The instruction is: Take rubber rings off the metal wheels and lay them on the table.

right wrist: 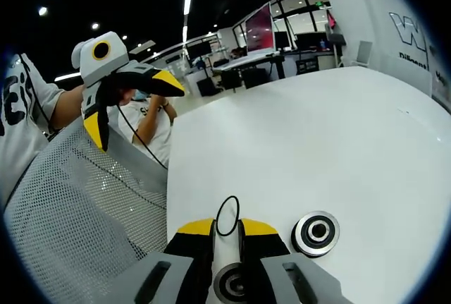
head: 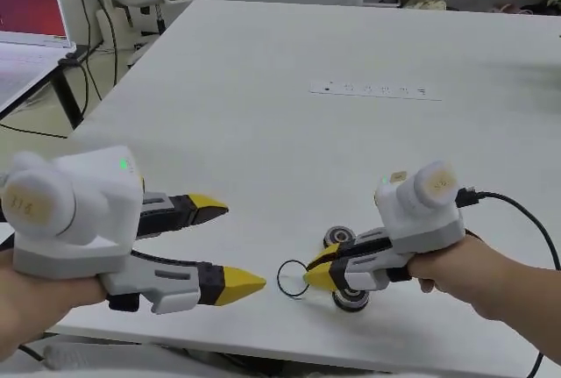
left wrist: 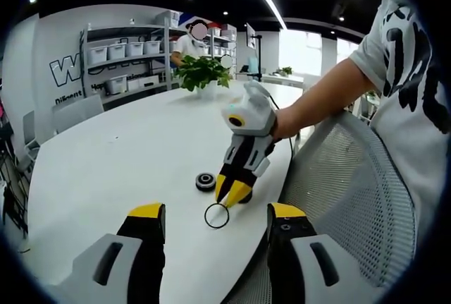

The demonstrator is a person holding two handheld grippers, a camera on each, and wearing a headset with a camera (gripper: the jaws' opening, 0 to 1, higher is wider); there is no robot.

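My right gripper [head: 314, 276] is shut on a thin black rubber ring [head: 293, 278], pinched at one edge by the yellow tips just above the white table [head: 289, 141]. In the right gripper view the rubber ring [right wrist: 227, 216] stands out from the closed tips. One metal wheel [head: 339, 238] lies just beyond that gripper, and a second wheel [head: 351, 298] sits under its jaws. My left gripper [head: 230, 246] hovers open and empty to the left of the ring. In the left gripper view the ring [left wrist: 216, 216] hangs from the right gripper [left wrist: 232, 195], beside a wheel [left wrist: 206, 181].
The table's near edge runs just below both grippers. A white strip [head: 372, 90] lies flat further back on the table. A grey mesh chair [left wrist: 345, 191] stands at the near side. A potted plant [left wrist: 201, 71] stands on the far end of the table.
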